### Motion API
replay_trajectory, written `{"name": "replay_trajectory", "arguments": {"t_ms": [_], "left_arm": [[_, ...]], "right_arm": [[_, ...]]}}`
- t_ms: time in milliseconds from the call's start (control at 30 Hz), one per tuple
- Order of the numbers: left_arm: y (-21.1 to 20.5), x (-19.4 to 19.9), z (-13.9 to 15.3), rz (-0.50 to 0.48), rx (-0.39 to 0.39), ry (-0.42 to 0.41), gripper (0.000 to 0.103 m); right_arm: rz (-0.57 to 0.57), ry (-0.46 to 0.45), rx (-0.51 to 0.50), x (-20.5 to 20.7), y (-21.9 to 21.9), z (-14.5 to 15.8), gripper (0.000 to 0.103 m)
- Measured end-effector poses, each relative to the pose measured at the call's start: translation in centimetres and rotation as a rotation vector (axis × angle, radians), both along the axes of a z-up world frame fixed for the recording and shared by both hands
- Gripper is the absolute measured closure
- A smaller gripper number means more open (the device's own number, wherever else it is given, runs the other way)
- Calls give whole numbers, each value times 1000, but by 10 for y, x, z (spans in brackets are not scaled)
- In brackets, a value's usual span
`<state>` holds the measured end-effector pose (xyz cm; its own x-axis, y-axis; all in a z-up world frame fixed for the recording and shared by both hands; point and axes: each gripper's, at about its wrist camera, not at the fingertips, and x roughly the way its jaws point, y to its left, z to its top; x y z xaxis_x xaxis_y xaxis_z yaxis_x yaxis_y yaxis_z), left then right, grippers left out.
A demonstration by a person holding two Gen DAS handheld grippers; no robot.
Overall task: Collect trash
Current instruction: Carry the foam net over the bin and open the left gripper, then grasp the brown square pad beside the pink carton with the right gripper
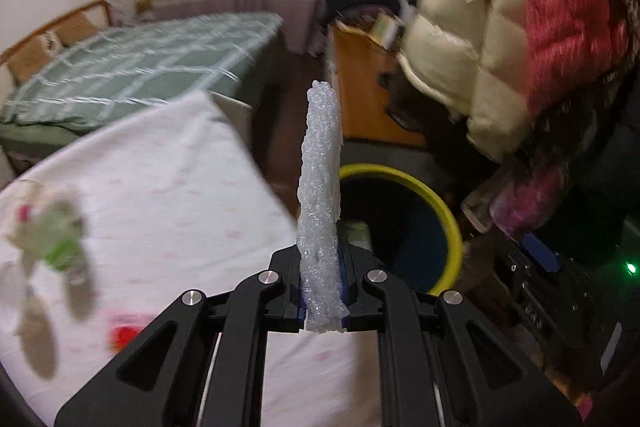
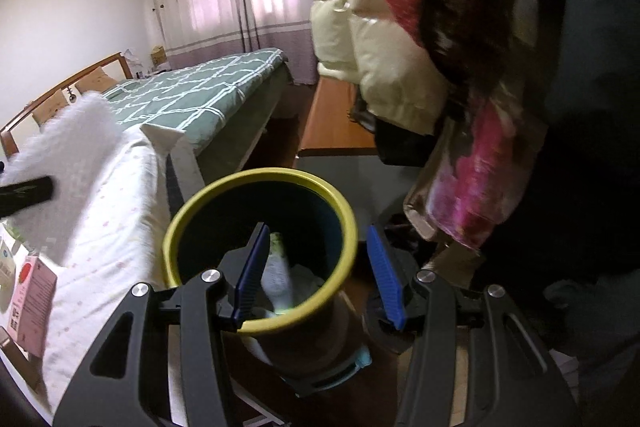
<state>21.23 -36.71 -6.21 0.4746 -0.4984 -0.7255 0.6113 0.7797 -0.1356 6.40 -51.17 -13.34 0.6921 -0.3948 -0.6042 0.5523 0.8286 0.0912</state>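
Note:
My left gripper [image 1: 320,255] is shut on a long white foam piece [image 1: 320,167], which stands upright between its fingers. Beyond it and to the right is a dark bin with a yellow rim [image 1: 444,215]. In the right wrist view my right gripper [image 2: 317,229] is open with nothing held, hovering over the bin [image 2: 256,175]; its left blue pad [image 2: 252,267] lies over the bin's inside and the right pad is outside the rim. White and green trash [image 2: 280,275] lies in the bin. The foam piece [image 2: 68,147] shows blurred at the left.
A table under a white cloth [image 1: 168,179] stands left of the bin, with a green-and-white wrapper [image 1: 52,231] and a pink carton [image 2: 32,291] on it. Behind are a bed with a green checked cover [image 2: 200,87], an orange cabinet [image 1: 364,87], and cream and red puffy jackets [image 2: 384,27] hanging at the right.

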Motion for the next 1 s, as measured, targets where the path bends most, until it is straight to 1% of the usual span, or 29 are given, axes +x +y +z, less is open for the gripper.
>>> {"name": "replay_trajectory", "arguments": {"t_ms": [67,100,167,267,367,467,633,667,700,733,767,800,900,1000], "left_arm": [[-21,1,-18,-28,12,24,91],[-39,1,-25,-44,29,31,91],[-58,4,-35,-56,46,42,91],[-91,11,-57,-71,83,89,91],[-109,18,-74,-74,118,120,90],[-130,27,-97,-75,175,152,90],[-145,40,-123,-53,203,223,90],[-146,42,-126,-51,208,233,67],[-146,45,-129,-40,202,244,41],[-145,45,-128,-29,194,227,15],[-145,42,-125,-22,200,182,16],[-145,40,-123,-26,206,166,16],[-138,38,-115,-27,181,186,16],[-123,32,-97,-17,158,157,16]], "right_arm": [[-11,1,6,-5,-7,-2,54],[-16,1,9,-7,-10,-3,54],[-24,0,17,-12,-16,-5,54],[-33,-1,24,-19,-24,-8,54],[-41,3,33,-25,-30,-11,54],[-51,7,46,-29,-36,-15,54],[-59,10,58,-33,-39,-16,54],[-59,10,58,-34,-39,-16,54],[-58,11,59,-34,-39,-15,54],[-57,11,59,-35,-38,-15,54],[-56,11,59,-35,-38,-15,54],[-55,12,60,-36,-37,-15,54],[-53,15,64,-36,-37,-16,54],[-45,23,68,-33,-33,-17,54]]}}
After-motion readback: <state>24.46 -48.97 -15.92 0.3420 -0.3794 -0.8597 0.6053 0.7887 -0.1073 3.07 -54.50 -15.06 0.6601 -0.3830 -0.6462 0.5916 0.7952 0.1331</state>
